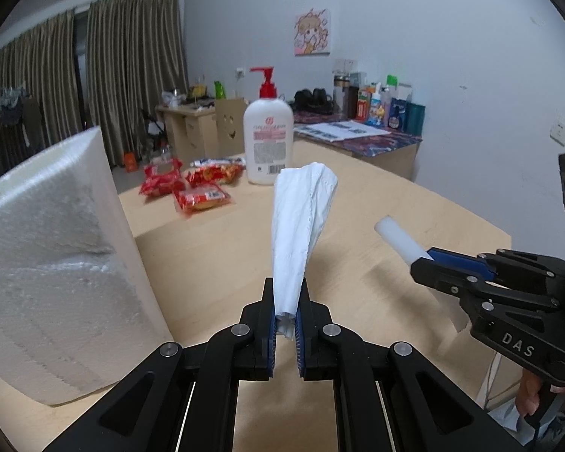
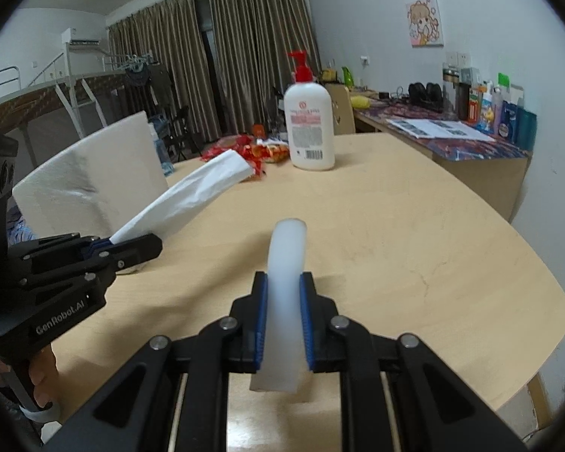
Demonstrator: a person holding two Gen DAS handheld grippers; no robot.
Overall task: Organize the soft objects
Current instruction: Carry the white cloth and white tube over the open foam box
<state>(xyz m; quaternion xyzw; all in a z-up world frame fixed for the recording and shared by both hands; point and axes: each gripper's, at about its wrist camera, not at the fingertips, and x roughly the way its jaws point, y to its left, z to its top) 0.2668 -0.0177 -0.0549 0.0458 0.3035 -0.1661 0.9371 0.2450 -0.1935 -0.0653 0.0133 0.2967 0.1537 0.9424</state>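
Note:
My left gripper (image 1: pixel 285 293) is shut on a white crumpled tissue (image 1: pixel 301 218) that sticks forward and up above the wooden table (image 1: pixel 358 233). It also shows in the right wrist view (image 2: pixel 132 245), with the tissue (image 2: pixel 192 196) pointing up to the right. My right gripper (image 2: pixel 284 282) is shut on a white translucent soft stick (image 2: pixel 286 260) held above the table (image 2: pixel 414 248). In the left wrist view the right gripper (image 1: pixel 425 260) holds that stick (image 1: pixel 399 239) at the right.
A large white paper roll (image 1: pixel 56 271) stands close at the left, also in the right wrist view (image 2: pixel 90 180). A white pump bottle with a red top (image 1: pixel 268 132) and red snack packets (image 1: pixel 184 184) sit at the table's far side. A cluttered side desk (image 2: pixel 471 139) stands by the wall.

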